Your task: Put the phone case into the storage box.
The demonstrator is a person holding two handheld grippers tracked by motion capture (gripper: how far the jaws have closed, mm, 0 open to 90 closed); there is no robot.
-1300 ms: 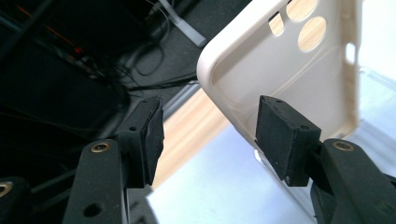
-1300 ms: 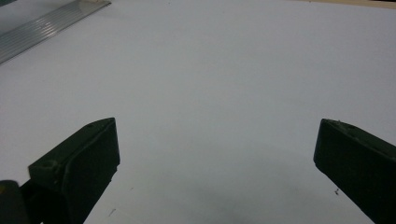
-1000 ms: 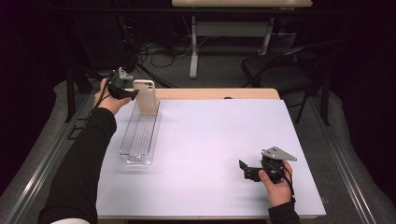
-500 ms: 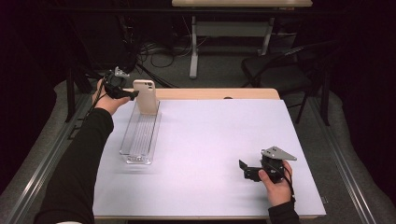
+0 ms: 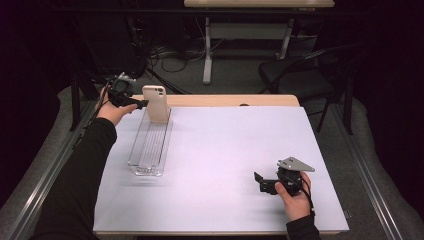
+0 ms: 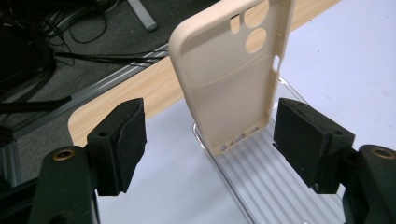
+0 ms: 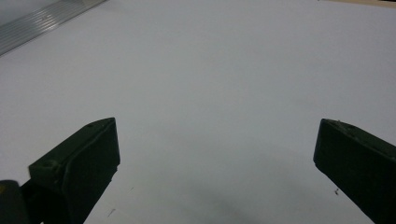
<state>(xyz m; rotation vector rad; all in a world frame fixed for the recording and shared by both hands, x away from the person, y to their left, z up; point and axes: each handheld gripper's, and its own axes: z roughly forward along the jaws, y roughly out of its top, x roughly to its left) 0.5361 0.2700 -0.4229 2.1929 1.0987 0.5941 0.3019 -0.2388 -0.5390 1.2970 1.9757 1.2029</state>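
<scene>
The left gripper (image 5: pixel 134 101) sits at the far left corner of the table (image 5: pixel 240 150), with its jaws spread wide and nothing between them. The left gripper view confirms this: both pads (image 6: pixel 128 140) stand clear of the case (image 6: pixel 233 70), with visible gaps on either side.

The case is a beige phone case, standing upright just ahead of the left gripper, its lower edge resting in the far end of the clear tray (image 5: pixel 150 145). Its camera cut-outs are at the top. It appears to lean on the tray's end wall, though the contact cannot be made out for certain.

Change noted: a second ago the gripper was tight against the case in the high view; it now sits slightly back, to the left of the case, and the case has kept its place and posture. Judgement: the case has just been let go and stands unaided, so the placing step looks complete. The remaining risk is a tip-over if the gripper brushes the case when drawing away.

The right gripper (image 5: pixel 267 184) rests low over the near right part of the table, jaws parted and empty, well apart from the tray. It has not moved.
</scene>
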